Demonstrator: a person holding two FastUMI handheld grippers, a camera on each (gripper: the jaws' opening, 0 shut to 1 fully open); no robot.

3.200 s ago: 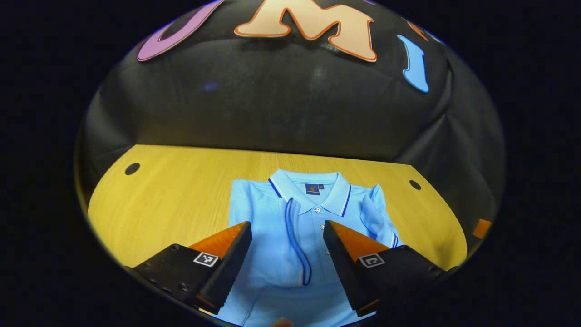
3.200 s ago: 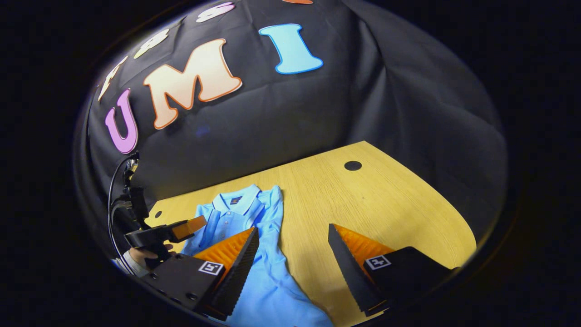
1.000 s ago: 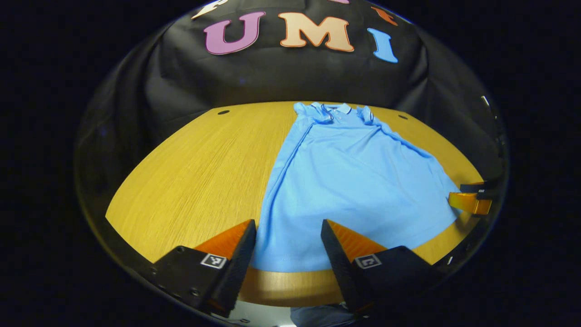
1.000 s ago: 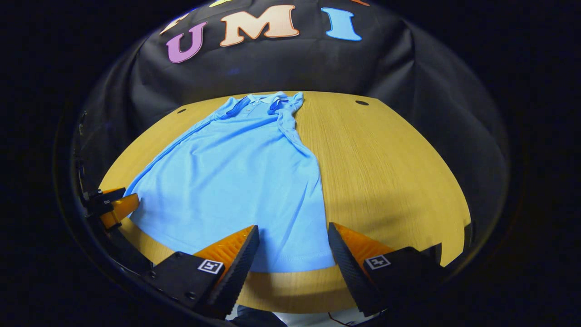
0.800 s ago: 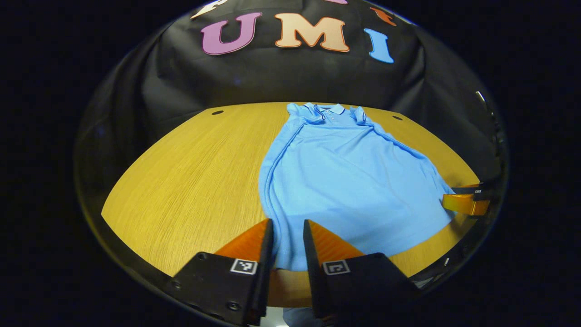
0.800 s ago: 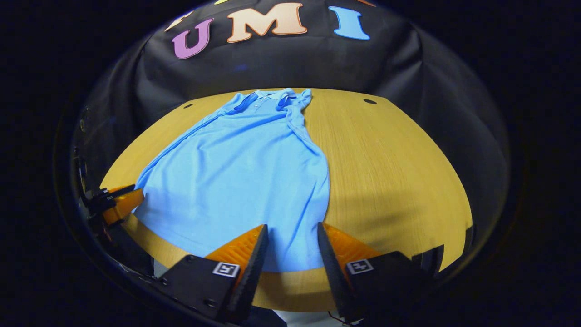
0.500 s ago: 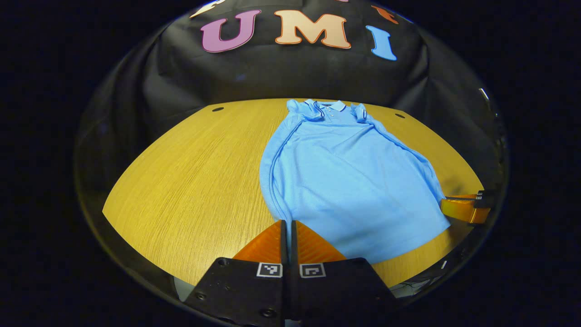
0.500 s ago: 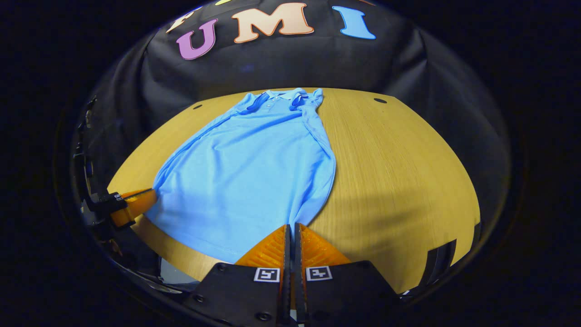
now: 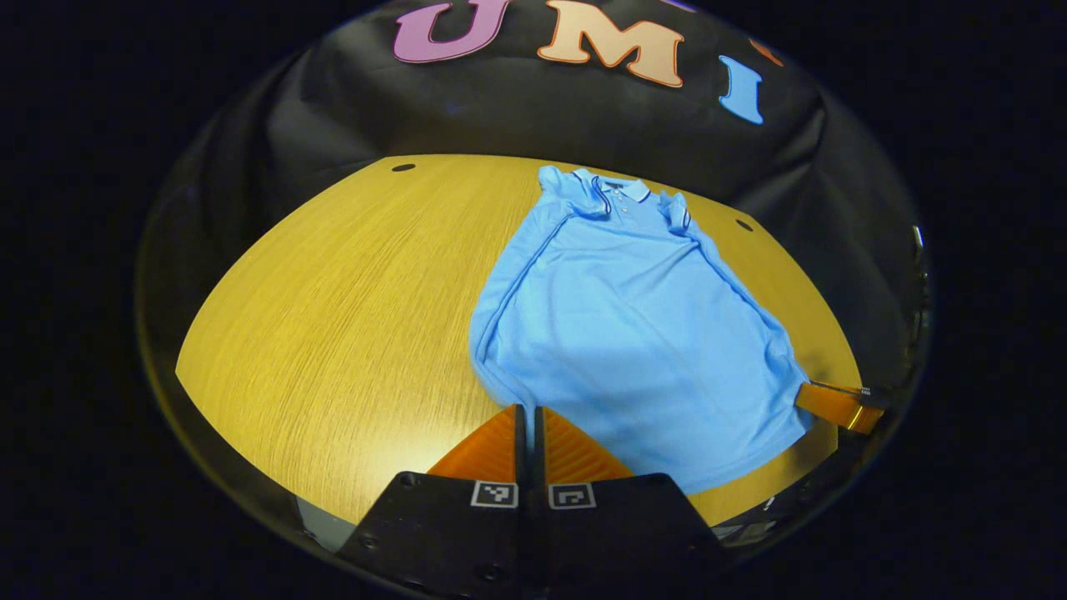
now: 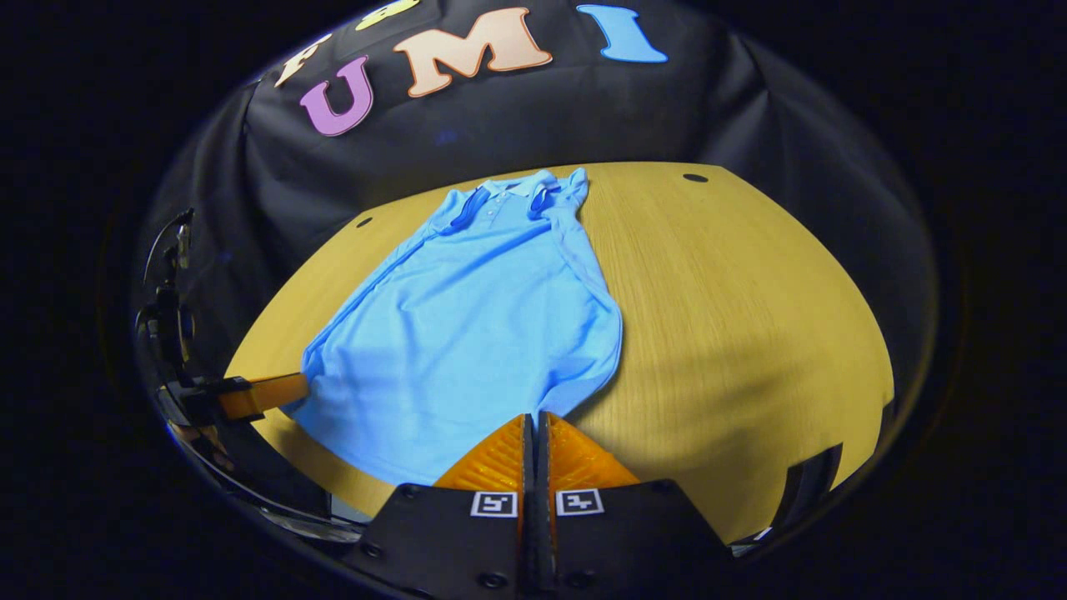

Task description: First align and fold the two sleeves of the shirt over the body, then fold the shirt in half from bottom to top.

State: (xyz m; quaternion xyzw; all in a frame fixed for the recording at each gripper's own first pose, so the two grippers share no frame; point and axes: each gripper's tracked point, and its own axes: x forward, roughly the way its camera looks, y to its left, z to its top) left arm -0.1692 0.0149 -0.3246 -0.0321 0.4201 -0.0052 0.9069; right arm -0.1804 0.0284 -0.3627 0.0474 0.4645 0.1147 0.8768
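The light-blue polo shirt [image 9: 633,325] lies on the wooden surface [image 9: 333,317], sleeves folded in. Left gripper [image 9: 525,408] and right gripper [image 10: 535,415], jaws closed, each pinch a bottom hem corner, ready for the bottom-to-top fold.

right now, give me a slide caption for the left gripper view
Left gripper shut on the hem corner of a light blue polo shirt on a wooden table; right gripper at the opposite corner.
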